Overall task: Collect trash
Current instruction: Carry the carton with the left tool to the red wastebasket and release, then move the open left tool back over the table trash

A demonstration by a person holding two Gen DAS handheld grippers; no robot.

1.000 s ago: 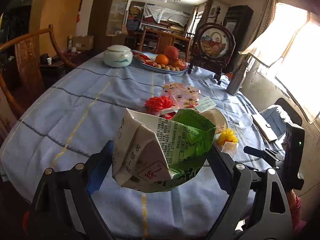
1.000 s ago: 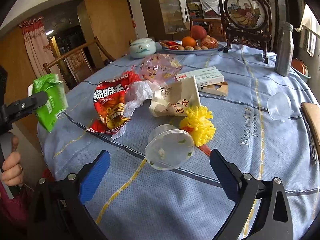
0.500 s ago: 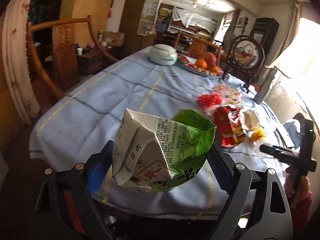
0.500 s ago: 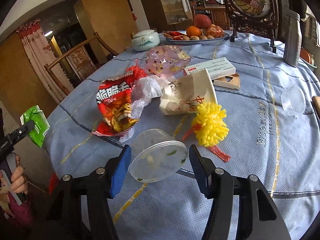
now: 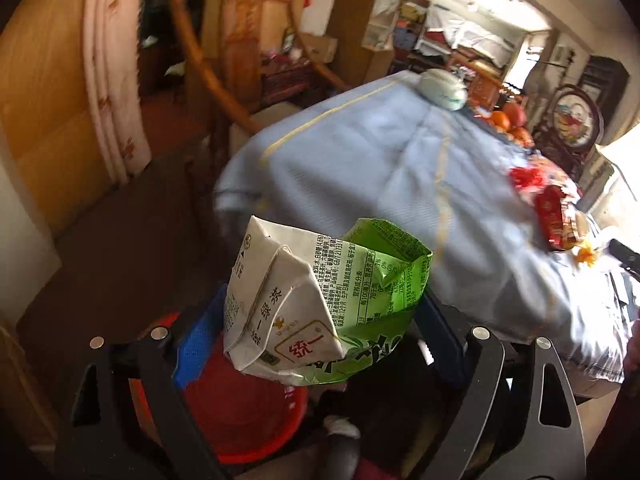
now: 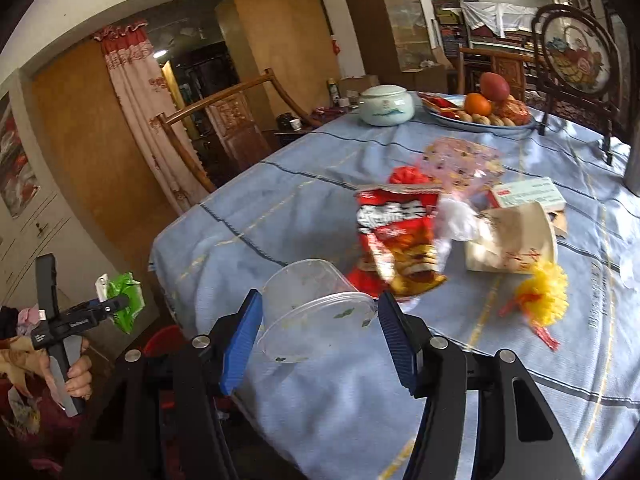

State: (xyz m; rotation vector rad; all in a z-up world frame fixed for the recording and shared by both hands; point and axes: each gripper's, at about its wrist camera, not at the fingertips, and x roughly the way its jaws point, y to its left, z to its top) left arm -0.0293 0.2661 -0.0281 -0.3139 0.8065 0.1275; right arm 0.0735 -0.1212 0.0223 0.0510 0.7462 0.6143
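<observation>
Now the tabletop (image 6: 304, 216) lies ahead of the right tool (image 6: 320, 320) and off to the right of the left tool (image 5: 320, 320), where a second ago it filled the left tool's whole view. Below and just behind the left tool a red bin (image 5: 240, 412) has come into sight on the floor. That tool is clamped on a crumpled green-and-white drink carton (image 5: 320, 300), which sits between its pads above the bin's rim; my guess is the carton is nearly placed for dropping. The right tool, which stood wide apart over a clear plastic cup (image 6: 312, 312) a second ago, has closed on it and lifted it clear of the tabletop. So two pieces are collected at once. Beyond the right tool, well apart from it, the red snack bag (image 6: 396, 240), the paper cup (image 6: 516, 240) and the yellow pompom (image 6: 544, 296) lie uncollected.
</observation>
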